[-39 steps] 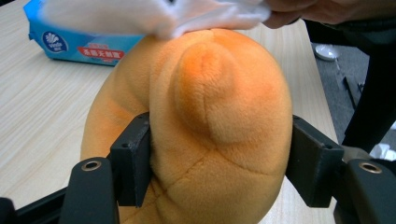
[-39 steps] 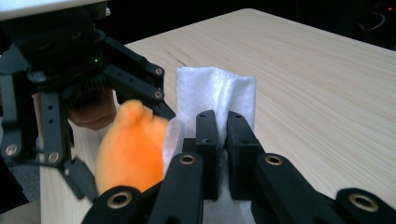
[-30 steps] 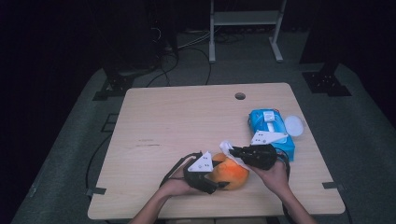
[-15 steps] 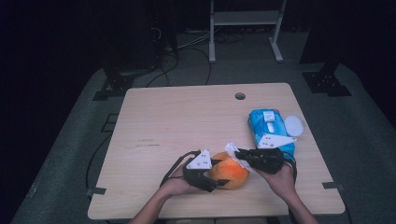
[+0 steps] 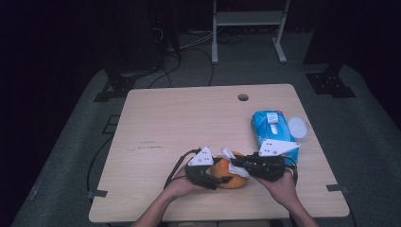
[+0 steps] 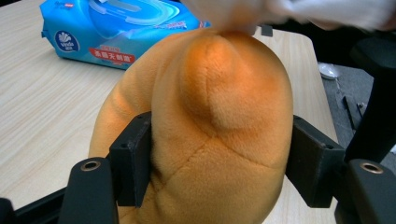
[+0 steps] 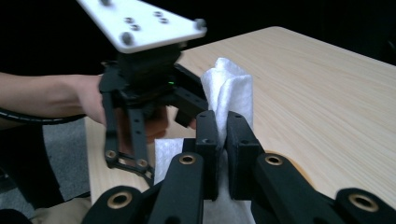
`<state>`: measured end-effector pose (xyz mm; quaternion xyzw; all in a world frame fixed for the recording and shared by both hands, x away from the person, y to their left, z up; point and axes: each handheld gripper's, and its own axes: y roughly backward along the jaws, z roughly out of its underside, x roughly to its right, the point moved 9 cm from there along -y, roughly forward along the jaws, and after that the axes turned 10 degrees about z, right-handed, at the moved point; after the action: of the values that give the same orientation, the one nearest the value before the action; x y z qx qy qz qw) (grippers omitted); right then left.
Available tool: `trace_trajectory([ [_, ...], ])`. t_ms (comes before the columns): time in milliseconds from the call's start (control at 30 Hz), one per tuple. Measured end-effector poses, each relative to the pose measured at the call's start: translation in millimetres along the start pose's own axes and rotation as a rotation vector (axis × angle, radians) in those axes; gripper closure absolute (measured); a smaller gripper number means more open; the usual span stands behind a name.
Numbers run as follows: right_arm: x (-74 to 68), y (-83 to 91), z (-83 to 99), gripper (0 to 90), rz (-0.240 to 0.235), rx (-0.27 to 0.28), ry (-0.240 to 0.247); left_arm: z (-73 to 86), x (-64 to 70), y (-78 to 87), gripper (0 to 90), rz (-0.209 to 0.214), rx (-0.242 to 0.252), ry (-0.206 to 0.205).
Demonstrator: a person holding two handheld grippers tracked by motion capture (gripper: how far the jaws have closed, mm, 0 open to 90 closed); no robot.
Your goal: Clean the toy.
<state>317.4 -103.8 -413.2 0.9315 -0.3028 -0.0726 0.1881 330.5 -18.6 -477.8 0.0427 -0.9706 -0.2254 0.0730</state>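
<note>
One gripper steadies an orange plush toy while the other brings a white wipe onto it.

Nearest the person, at the table's front edge, the left gripper has its jaws clamped on either flank of the orange plush toy, squeezing the soft body, apparently to keep it from sliding or rolling as it is rubbed. From the other side, the right gripper has its jaws pressed together on a folded white wipe, whose free end stands above the jaws and, in the left gripper view, lies against the toy's top, which suggests a wiping step in hand. Farther back on the right sits the blue wipes pack, close enough for another sheet, with a small white lid-like disc just beside it on the wooden table.
</note>
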Motion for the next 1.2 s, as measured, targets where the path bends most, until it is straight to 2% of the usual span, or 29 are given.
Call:
trace_trajectory([
  [100,-4.8,-10.0,3.7,84.1,-0.008,-0.024,0.018,0.2,0.9,-0.7,32.1,-0.006,-0.004,-0.004],
  [167,-2.9,-12.8,5.7,84.1,-0.011,-0.028,0.007,0.9,0.0,0.5,32.1,-0.006,-0.002,0.002],
  [367,13.7,-7.7,10.9,84.1,0.034,-0.047,0.001,1.1,-0.5,1.7,32.1,-0.001,-0.002,0.001],
  [400,20.4,-4.3,14.9,84.1,0.056,-0.053,-0.002,1.1,-0.9,2.0,32.1,-0.001,0.005,0.007],
  [533,24.1,0.2,18.8,84.1,0.061,-0.047,-0.025,0.2,-0.2,-0.1,32.1,-0.004,0.003,0.0],
  [633,19.4,0.8,17.3,84.1,0.057,-0.05,-0.019,0.1,-0.6,-0.1,32.1,-0.006,0.004,0.001],
  [667,12.0,-0.4,13.1,84.1,0.036,-0.041,-0.008,-0.2,-0.6,-0.7,32.1,-0.008,0.009,0.006],
  [700,12.0,-0.4,13.1,84.1,0.036,-0.041,-0.008,-0.2,-0.6,-0.7,32.1,-0.008,0.009,0.006],
  [800,-4.5,-8.9,5.2,84.2,-0.008,-0.035,0.027,-0.8,1.9,-3.5,32.1,-0.011,-0.003,-0.011],
  [900,-8.0,-14.1,3.5,84.2,-0.013,-0.045,0.034,-0.6,4.3,-4.6,31.9,-0.015,-0.011,-0.027],
  [967,-4.5,-17.3,2.6,84.3,-0.01,-0.045,0.033,0.3,4.0,-3.5,32.0,-0.01,-0.007,-0.022],
  [1167,10.7,-14.9,6.2,84.3,0.028,-0.055,0.016,0.7,4.7,-3.8,32.1,-0.01,-0.017,-0.04],
  [1200,19.4,-12.3,10.3,84.3,0.058,-0.062,0.009,1.2,4.5,-3.0,32.1,-0.009,-0.017,-0.04],
])
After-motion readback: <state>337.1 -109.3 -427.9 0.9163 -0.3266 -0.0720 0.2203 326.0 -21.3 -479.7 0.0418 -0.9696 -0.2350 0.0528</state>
